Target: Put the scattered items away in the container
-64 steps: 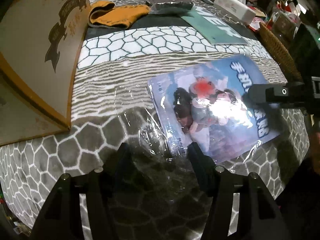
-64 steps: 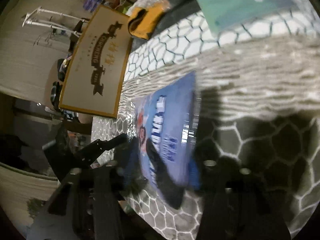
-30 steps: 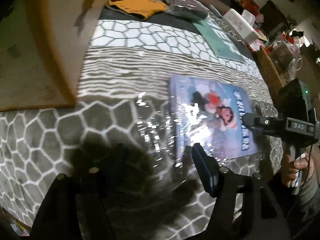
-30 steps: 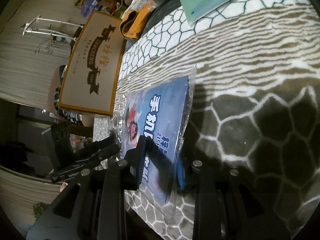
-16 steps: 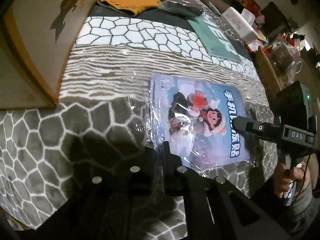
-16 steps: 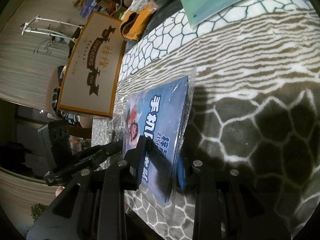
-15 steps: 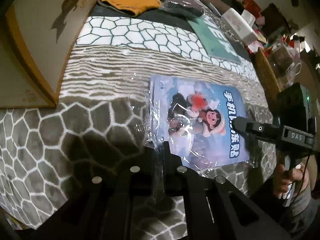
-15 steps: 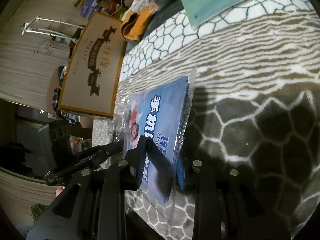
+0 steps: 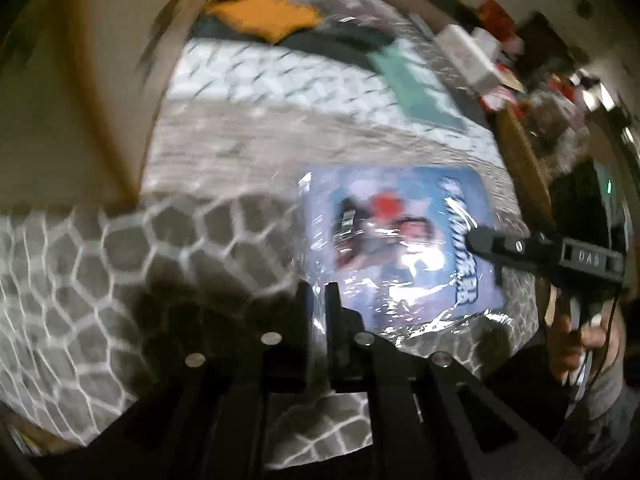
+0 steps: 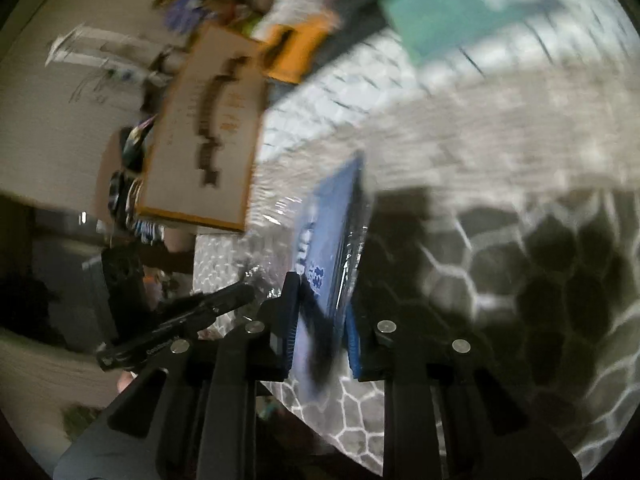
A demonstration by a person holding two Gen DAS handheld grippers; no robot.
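Left gripper (image 9: pixel 316 300) pinches the clear wrap at the booklet's (image 9: pixel 400 240) near corner, jaws easing apart; the booklet lies on the patterned cloth (image 9: pixel 120 260). Right gripper (image 10: pixel 320 316) clamps the booklet's (image 10: pixel 332 240) edge, jaws closing, beside the box (image 10: pixel 208 136).

**Both grippers on the wrapped booklet**

The left gripper (image 9: pixel 316 296), at six o'clock, pinches the clear wrapper of the blue booklet (image 9: pixel 400 240), its jaws opening. At three o'clock the right gripper (image 9: pixel 476 240) reaches over the booklet's far edge. Everything lies on a patterned blanket (image 9: pixel 140 260).
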